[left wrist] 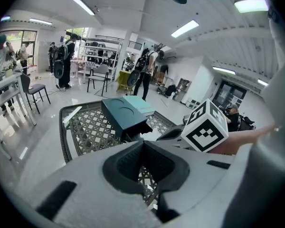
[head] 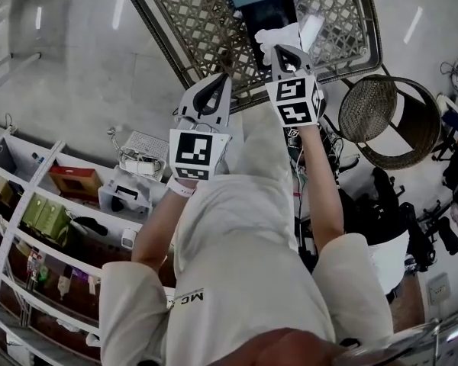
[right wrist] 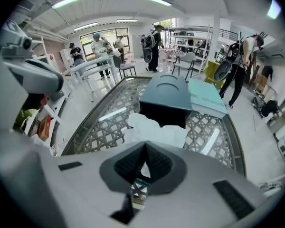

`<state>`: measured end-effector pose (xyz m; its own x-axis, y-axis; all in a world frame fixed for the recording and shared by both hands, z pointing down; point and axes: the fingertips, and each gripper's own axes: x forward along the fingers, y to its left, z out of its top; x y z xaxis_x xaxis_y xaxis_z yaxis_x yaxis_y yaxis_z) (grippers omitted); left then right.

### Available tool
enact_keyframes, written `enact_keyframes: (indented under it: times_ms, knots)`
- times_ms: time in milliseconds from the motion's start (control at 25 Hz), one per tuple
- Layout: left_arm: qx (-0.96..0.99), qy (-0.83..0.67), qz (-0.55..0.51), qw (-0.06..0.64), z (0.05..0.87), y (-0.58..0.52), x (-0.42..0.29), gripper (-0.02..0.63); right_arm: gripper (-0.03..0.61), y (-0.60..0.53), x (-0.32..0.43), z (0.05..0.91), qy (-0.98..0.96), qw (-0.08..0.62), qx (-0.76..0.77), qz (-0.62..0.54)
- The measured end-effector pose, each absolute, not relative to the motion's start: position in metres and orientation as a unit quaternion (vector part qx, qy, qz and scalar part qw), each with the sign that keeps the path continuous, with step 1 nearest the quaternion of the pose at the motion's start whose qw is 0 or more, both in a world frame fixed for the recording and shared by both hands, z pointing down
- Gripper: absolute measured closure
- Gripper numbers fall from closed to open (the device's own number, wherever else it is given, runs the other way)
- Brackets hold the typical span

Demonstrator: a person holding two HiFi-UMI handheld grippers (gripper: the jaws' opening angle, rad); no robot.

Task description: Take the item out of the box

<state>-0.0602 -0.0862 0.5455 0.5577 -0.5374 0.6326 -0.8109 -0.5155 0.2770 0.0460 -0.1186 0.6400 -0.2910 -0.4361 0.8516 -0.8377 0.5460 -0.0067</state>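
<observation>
- Box (right wrist: 164,99): dark teal, sits toward the far end of the lattice-top table (right wrist: 109,127), with its open front facing the person.
- A lighter teal lid (right wrist: 206,101) lies flat, touching the box's right side.
- Item (right wrist: 152,129): white and crumpled-looking. It sticks out of the box's open front onto the table, partly in and partly out. How much is inside cannot be made out, as the opening is dark.
- Right hand-held gripper (right wrist: 145,145): jaws drawn together, tips on the near edge of the item just in front of the box. The tips hide that edge, so the pinch itself is only partly visible.
- Left hand-held gripper (left wrist: 142,142): jaws closed on nothing. It is held in front of the box and to its left, above bare lattice, well short of the item.
- Room: open lattice lies left of the box and in front of it. The table's raised rim curves round on the left, well apart from the box.
- Right of the box, beyond the table, stands a round wicker chair (head: 382,117).
- Head view: the box (head: 269,10) is cut off by the top edge of the view, and the item (head: 278,36) shows just below it, at the right hand-held gripper (head: 285,52).
- The left hand-held gripper (head: 221,78) sits nearer the person than the box.
- The person's torso hides the floor directly below.
</observation>
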Motion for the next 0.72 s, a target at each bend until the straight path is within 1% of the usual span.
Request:
enact_keyframes:
  times_ms: [200, 560, 720]
  knots:
    - [0.844, -0.405, 0.233, 0.264, 0.529, -0.093, -0.062, 0.588, 0.565, -0.119, 0.045, 0.615, -0.776, 0.391, 0.438, 0.232]
    - [0.860, -0.405, 0.219, 0.221, 0.469, -0.094, -0.069, 0.588, 0.565, -0.112, 0.046, 0.533, -0.789, 0.341, 0.472, 0.196]
    - [0.864, -0.410, 0.211, 0.203, 0.442, -0.091, -0.083, 0.588, 0.565, -0.109, 0.041, 0.490, -0.793, 0.306, 0.494, 0.182]
